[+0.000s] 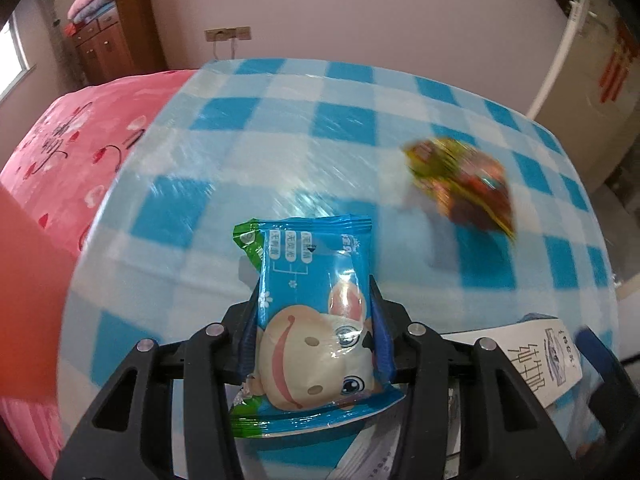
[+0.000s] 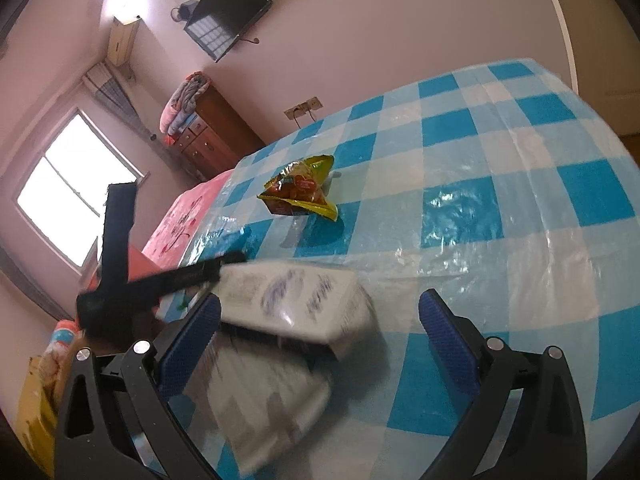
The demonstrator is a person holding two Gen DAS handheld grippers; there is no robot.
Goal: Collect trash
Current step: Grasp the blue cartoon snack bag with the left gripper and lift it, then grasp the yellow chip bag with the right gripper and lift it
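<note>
Blue-checked table [image 1: 280, 128]; left tool [image 1: 312, 332] clamps a blue snack wrapper [image 1: 316, 320]; right tool [image 2: 320, 336] gapes wide over a white carton [image 2: 296, 300].

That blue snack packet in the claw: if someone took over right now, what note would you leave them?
Left claw: shut on the blue snack packet, above the checked table.
Right claw: open, empty, over a white carton lying on the table.
Yellow-red wrapper: loose on the table, farther out.
Done: packet gripped.
Left: bin the packet, then collect carton and wrapper. No bin in view.
</note>
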